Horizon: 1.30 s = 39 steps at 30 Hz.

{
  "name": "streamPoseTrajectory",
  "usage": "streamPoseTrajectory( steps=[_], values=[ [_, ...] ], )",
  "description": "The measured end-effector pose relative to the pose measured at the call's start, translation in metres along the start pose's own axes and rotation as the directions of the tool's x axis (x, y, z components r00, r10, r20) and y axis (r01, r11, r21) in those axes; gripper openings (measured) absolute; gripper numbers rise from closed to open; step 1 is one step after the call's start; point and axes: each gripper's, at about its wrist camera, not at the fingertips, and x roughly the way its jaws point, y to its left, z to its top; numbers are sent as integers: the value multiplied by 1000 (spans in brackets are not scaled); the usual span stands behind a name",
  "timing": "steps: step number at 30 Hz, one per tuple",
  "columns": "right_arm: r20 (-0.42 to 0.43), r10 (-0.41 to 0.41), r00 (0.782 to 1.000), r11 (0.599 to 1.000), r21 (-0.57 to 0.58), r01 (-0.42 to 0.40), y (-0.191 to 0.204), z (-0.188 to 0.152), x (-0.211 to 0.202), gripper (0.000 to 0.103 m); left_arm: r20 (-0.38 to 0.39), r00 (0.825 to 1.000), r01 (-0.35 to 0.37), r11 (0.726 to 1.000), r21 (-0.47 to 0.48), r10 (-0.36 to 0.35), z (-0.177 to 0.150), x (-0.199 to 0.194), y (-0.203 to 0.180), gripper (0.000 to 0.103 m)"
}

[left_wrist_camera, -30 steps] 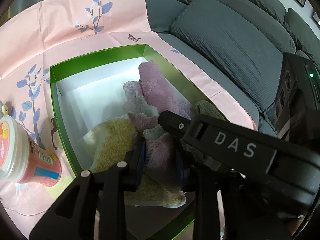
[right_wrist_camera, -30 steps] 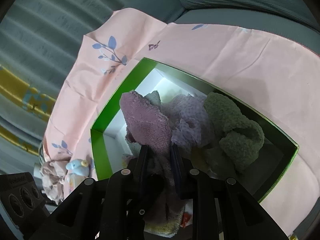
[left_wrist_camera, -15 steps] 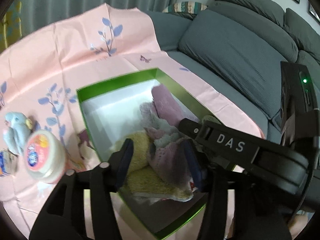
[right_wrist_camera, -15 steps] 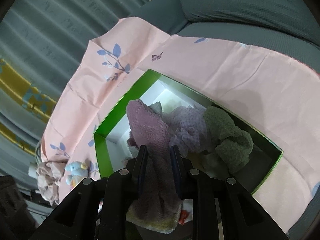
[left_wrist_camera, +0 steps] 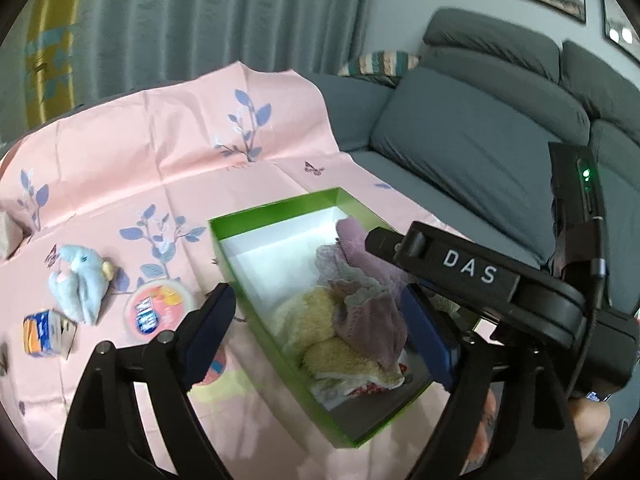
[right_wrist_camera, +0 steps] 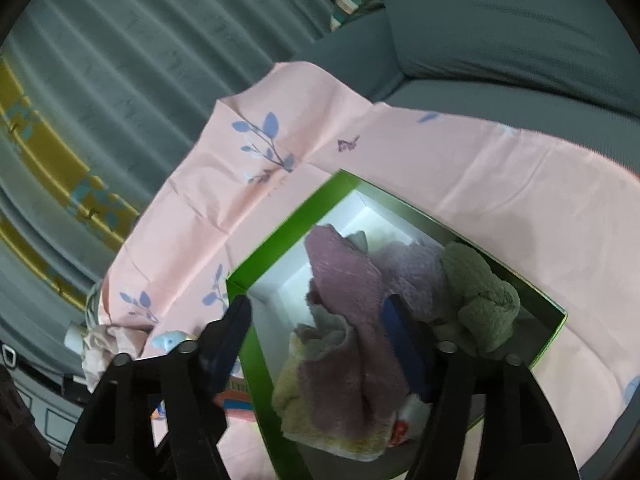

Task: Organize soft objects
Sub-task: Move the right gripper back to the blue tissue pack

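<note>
Both grippers' jaws opening, mauve towel (right_wrist_camera: 352, 320) released, lifted off; one green box (left_wrist_camera: 276, 208), four cloths inside

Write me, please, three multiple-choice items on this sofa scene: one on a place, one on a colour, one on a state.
1. Where does the pale blue plush toy lie?
A. in the box
B. on the pink leaf-print cloth
C. on the grey sofa cushion

2. What colour are the walls of the open cardboard box?
A. green
B. red
C. black

3. How is the left hand-held gripper?
A. clamped on a towel
B. gripping the tub
C. jaws apart, holding nothing

Key: B, it lies outside the box; A, the rim is green; C, the pads stand clear of the towels.
</note>
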Motion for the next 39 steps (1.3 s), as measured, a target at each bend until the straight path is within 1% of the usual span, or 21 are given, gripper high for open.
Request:
streamPoseTrajectory(
  steps=[2, 4, 5, 6, 10, 13, 15, 16, 19, 20, 21, 22, 25, 28, 29, 32, 35, 36, 37, 39],
  values=[
    [11, -4, 1000, 1000, -19, 4, 7, -2, -3, 76, 14, 1000, 7, 1000, -14, -6, 0, -11, 6, 84],
    [22, 7, 1000, 999, -34, -6, 13, -3, -7, 79, 39, 999, 4, 1000, -22, -3, 2, -26, 11, 86],
    [29, 14, 999, 999, -42, -13, 16, -4, -9, 84, 56, 998, -3, 1000, -26, 4, 2, -36, 16, 90],
    [38, 22, 999, 998, -51, -20, 20, -4, -11, 85, 69, 998, -10, 1000, -28, 11, 2, -43, 20, 93],
    [57, 28, 998, 996, -81, -23, 31, -9, -19, 86, 104, 992, -63, 996, -59, 68, -3, -71, 43, 93],
    [65, 37, 997, 994, -102, -30, 40, -12, -23, 86, 112, 987, -102, 988, -116, 115, -10, -91, 69, 93],
    [68, 48, 997, 992, -118, -39, 47, -14, -25, 86, 105, 984, -128, 978, -163, 146, -16, -105, 89, 94],
    [70, 53, 996, 991, -128, -43, 51, -15, -26, 86, 97, 980, -150, 969, -197, 172, -19, -112, 102, 93],
    [68, 65, 996, 985, -163, -53, 64, -21, -28, 88, 83, 969, -203, 945, -257, 231, -29, -130, 129, 93],
    [66, 68, 995, 984, -172, -56, 67, -22, -28, 90, 70, 963, -232, 932, -278, 260, -34, -136, 140, 93],
    [66, 76, 995, 981, -186, -62, 72, -24, -28, 91, 50, 956, -262, 919, -295, 289, -40, -141, 152, 93],
    [67, 80, 995, 979, -194, -66, 76, -26, -29, 91, 35, 952, -281, 911, -303, 305, -45, -144, 158, 93],
    [66, 95, 993, 973, -215, -79, 87, -33, -33, 91, -30, 926, -365, 873, -324, 376, -66, -155, 187, 93],
    [60, 121, 991, 963, -251, -103, 102, -41, -37, 91, -67, 901, -421, 829, -368, 428, -87, -161, 213, 93],
    [56, 126, 990, 959, -263, -108, 108, -45, -38, 91, -87, 897, -431, 817, -383, 433, -96, -161, 223, 93],
    [32, 140, 990, 946, -298, -125, 127, -57, -40, 91, -117, 897, -434, 798, -418, 427, -112, -158, 238, 93],
    [-21, 146, 989, 928, -344, -144, 155, -75, -36, 91, -139, 902, -425, 785, -450, 408, -120, -152, 253, 93],
    [-47, 151, 987, 919, -361, -157, 166, -82, -32, 91, -152, 902, -427, 781, -456, 404, -120, -150, 256, 93],
    [-90, 155, 984, 904, -389, -178, 183, -91, -25, 91, -167, 903, -427, 776, -464, 396, -121, -148, 259, 93],
    [-178, 162, 971, 878, -423, -224, 211, -108, -6, 91, -195, 903, -428, 772, -470, 383, -125, -145, 266, 93]
  ],
)
